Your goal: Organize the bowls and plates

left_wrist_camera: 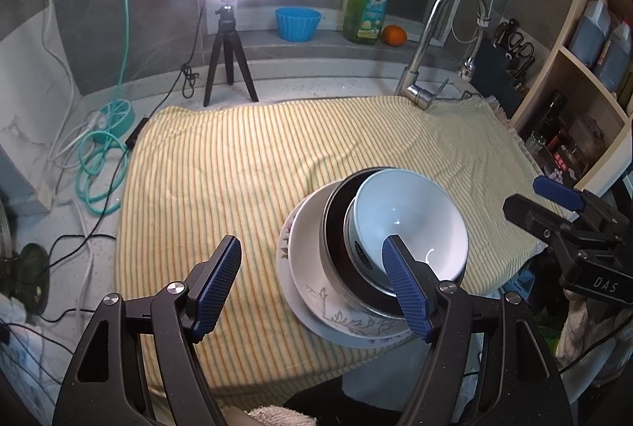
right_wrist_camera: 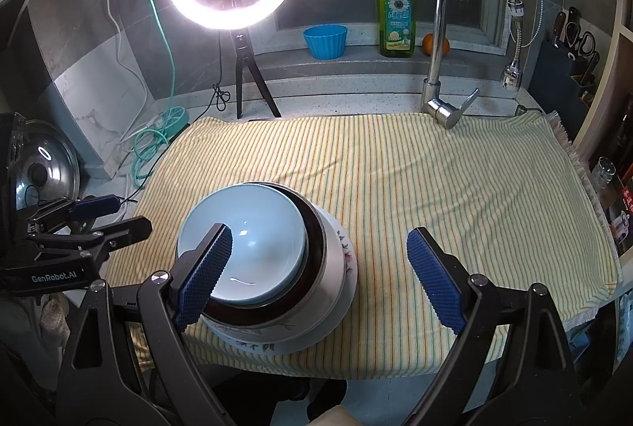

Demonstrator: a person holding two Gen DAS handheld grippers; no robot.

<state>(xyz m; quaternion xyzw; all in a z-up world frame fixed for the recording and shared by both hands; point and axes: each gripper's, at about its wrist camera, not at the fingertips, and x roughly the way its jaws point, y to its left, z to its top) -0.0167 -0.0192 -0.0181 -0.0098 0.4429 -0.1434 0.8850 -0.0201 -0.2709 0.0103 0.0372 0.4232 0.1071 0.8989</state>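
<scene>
Now your left gripper [left_wrist_camera: 312, 283] hangs wide open and empty over the striped yellow towel [left_wrist_camera: 245, 164], its right blue ribbed pad overlapping the stacked dishes in view; whether it touches them cannot be told. Your right gripper [right_wrist_camera: 318, 277] gapes likewise, holding nothing, with the stack beside its left finger. A glossy pale-blue bowl [right_wrist_camera: 253, 236] nests in a dark-lined metal bowl [right_wrist_camera: 312, 228], inside a white floral bowl [right_wrist_camera: 340, 263], on a floral plate [right_wrist_camera: 261, 347] near the towel's front edge.
</scene>
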